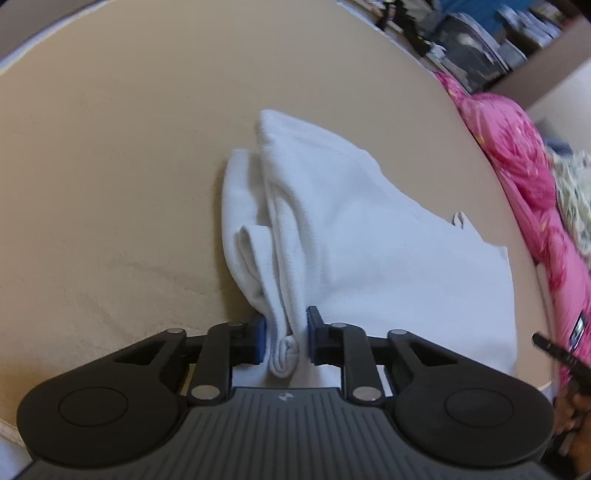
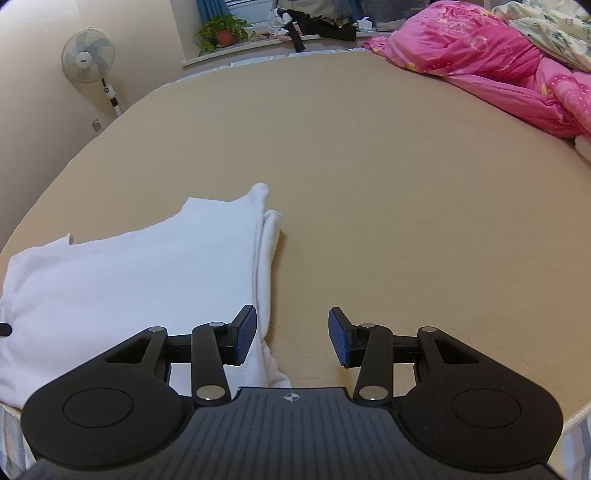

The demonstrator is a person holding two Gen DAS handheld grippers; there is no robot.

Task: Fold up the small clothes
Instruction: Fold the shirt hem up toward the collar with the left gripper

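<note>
A white garment (image 1: pixel 369 240) lies partly folded on the tan bed sheet (image 1: pixel 110 166). My left gripper (image 1: pixel 286 338) is shut on a bunched folded edge of the white garment, near its near-left corner. In the right wrist view the same garment (image 2: pixel 129 277) lies at the left with a folded edge running up its right side. My right gripper (image 2: pixel 291 336) is open and empty, its left finger (image 2: pixel 242 334) just above the garment's right edge, its right finger over bare sheet.
A pink quilt (image 2: pixel 498 66) and a floral blanket (image 2: pixel 554 33) are heaped at the far right of the bed. A standing fan (image 2: pixel 88 55), a potted plant (image 2: pixel 223 31) and dark clothes on a windowsill are beyond the bed.
</note>
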